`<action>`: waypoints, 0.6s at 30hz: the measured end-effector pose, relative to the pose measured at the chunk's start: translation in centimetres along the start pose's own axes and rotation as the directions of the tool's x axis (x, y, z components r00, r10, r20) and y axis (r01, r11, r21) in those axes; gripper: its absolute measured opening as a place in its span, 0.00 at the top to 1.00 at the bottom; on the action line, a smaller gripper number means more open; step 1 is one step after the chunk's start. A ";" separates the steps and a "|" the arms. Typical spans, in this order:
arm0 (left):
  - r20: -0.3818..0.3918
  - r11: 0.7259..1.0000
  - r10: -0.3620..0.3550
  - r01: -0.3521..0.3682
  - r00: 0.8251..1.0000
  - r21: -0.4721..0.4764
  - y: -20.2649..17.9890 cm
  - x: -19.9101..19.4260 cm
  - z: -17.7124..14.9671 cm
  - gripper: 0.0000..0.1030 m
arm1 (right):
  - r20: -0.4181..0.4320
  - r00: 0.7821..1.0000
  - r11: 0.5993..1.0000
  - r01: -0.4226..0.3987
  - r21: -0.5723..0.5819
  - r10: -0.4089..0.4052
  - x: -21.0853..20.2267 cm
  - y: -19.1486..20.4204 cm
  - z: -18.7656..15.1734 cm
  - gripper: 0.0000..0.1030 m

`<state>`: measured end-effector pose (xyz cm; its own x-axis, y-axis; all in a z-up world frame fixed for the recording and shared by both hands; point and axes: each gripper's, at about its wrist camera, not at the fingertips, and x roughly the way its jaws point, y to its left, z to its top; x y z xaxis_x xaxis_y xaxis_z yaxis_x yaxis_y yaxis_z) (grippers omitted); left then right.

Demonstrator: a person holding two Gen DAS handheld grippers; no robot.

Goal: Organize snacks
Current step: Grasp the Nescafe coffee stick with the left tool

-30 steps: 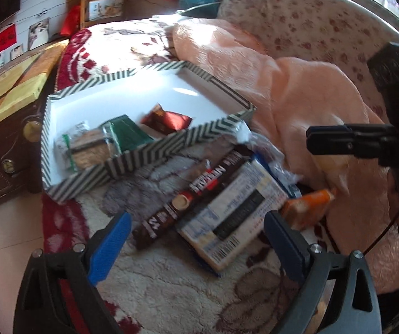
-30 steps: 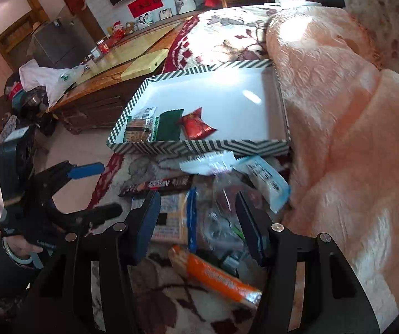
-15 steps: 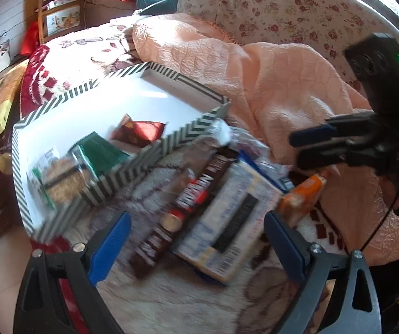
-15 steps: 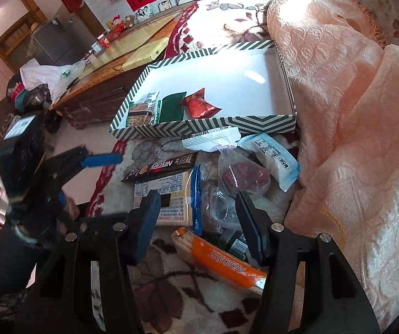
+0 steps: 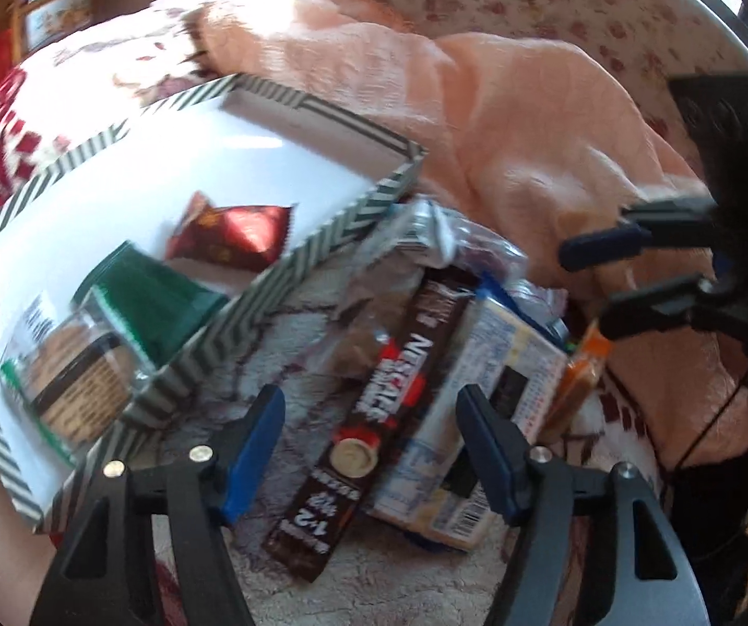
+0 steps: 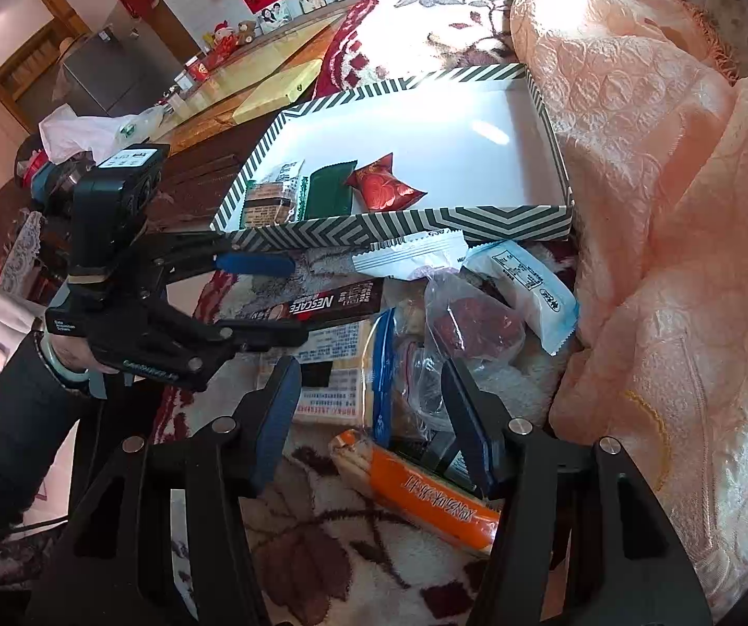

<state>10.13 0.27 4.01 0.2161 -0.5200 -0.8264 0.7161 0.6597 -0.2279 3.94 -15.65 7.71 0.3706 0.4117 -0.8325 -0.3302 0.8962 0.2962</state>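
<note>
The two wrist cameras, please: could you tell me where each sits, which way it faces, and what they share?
Left wrist: on the left tool, angled down at the dark brown Nescafe coffee stick between its closing blue fingers, pads not yet pressing; the right tool shows at right.
Right wrist: on the right tool, angled down over the orange snack packet; the left tool and a dark sleeve show at left.
Shared: the coffee stick and the green-and-white striped cardboard box.

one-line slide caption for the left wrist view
Left gripper closing over a brown Nescafe stick pack beside the striped box holding three snacks.
</note>
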 end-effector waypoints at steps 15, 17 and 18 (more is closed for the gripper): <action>0.015 0.941 0.006 -0.001 1.000 -0.338 4.5 -1.4 -3.3 0.80 | -0.011 0.999 0.999 -0.033 -0.011 0.033 0.3 1.1 0.1 0.46; 0.022 0.950 0.004 0.003 1.000 -0.312 3.8 -1.5 -3.5 0.80 | -0.022 0.999 0.999 -0.032 -0.018 0.031 0.5 1.3 -0.1 0.46; 0.009 0.957 0.024 -0.021 1.000 -0.289 3.2 -1.4 -3.5 0.80 | -0.026 0.999 0.999 -0.030 -0.025 0.030 0.5 1.5 -0.1 0.46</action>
<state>9.82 5.04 2.66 0.2390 -0.5085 -0.8272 0.4894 0.7989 -0.3497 3.52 -14.07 7.66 0.3381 0.4338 -0.8352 -0.3629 0.8789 0.3096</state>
